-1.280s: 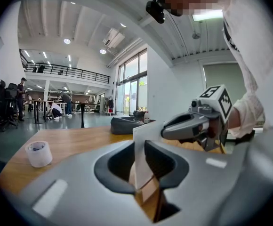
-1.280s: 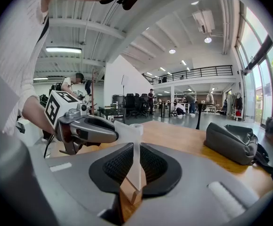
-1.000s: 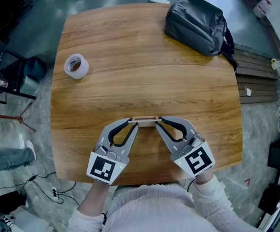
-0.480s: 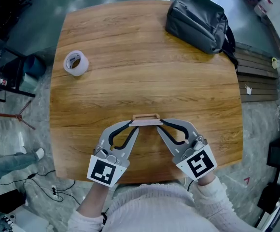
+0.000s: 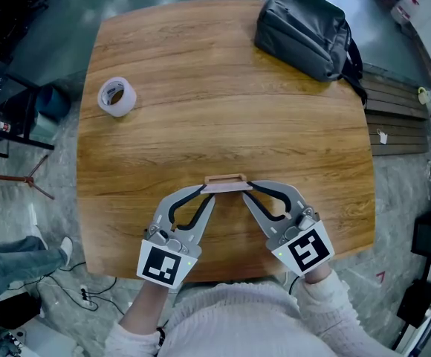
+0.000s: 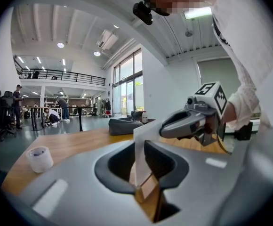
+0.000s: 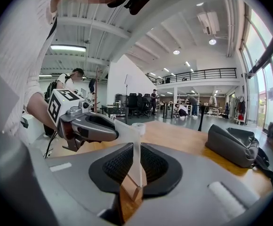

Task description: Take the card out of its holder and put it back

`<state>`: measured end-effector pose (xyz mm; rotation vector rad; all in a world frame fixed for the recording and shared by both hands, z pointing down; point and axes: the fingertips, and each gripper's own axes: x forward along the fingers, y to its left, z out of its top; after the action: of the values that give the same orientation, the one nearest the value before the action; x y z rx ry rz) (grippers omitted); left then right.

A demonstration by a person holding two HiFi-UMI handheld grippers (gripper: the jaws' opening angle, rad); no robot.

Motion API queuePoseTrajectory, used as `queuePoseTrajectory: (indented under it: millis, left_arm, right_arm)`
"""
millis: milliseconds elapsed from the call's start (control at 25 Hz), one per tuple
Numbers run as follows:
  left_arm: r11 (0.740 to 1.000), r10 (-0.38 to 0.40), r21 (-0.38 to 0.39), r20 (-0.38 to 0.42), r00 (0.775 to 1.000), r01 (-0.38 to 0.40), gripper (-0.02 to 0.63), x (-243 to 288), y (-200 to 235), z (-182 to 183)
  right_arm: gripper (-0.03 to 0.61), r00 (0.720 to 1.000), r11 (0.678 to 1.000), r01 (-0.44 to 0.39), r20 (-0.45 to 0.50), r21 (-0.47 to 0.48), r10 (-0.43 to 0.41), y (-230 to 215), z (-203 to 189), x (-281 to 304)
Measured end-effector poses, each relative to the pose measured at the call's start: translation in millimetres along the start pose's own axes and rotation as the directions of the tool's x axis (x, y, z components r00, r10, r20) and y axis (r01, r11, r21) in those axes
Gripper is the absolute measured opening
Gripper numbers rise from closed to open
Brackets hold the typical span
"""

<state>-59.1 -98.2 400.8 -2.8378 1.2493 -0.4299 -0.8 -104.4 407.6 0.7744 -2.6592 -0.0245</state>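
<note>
The card (image 6: 143,145) is seen standing upright in its wooden holder (image 5: 224,183), at 6 o'clock on the table (image 5: 223,103), near the front edge. From the head view only the card's thin top edge can be made out; its pale face is shown by the two gripper views alone.

The holder's one end is clamped by the left gripper (image 5: 205,192) and the other by the right gripper (image 5: 248,190), with the card rising between the jaws of each.

A tape roll (image 5: 117,99) is seen at 10 o'clock and a grey bag (image 5: 305,32) at 1 o'clock.

The only print seen is the black-and-white square markers on the gripper cubes.
</note>
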Motion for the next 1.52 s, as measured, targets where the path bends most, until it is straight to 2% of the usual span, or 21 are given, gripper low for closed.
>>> queuePoseTrajectory:
  millis: [200, 1040, 1400, 1520]
  left_arm:
    - [1.0, -0.009, 0.007, -0.018, 1.0, 0.009, 0.066, 3, -3, -6]
    - [0.994, -0.011, -0.113, -0.067, 0.998, 0.004, 0.071, 18, -6, -43]
    - [0.981, 0.026, -0.189, -0.07, 0.997, -0.039, 0.081, 20, 0, -47]
    - [0.978, 0.046, -0.201, -0.071, 0.996, -0.059, 0.109, 17, 3, -47]
  right_arm:
    - [0.043, 1.0, 1.0, -0.002, -0.026, 0.008, 0.002, 0, -9, 1]
    - [0.067, 0.997, 0.996, -0.024, -0.071, 0.089, 0.03, 3, -46, 17]
    - [0.078, 0.997, 0.993, -0.03, -0.066, 0.112, 0.037, 4, -50, 20]
    - [0.091, 0.997, 0.993, -0.027, -0.062, 0.115, 0.034, 7, -49, 19]
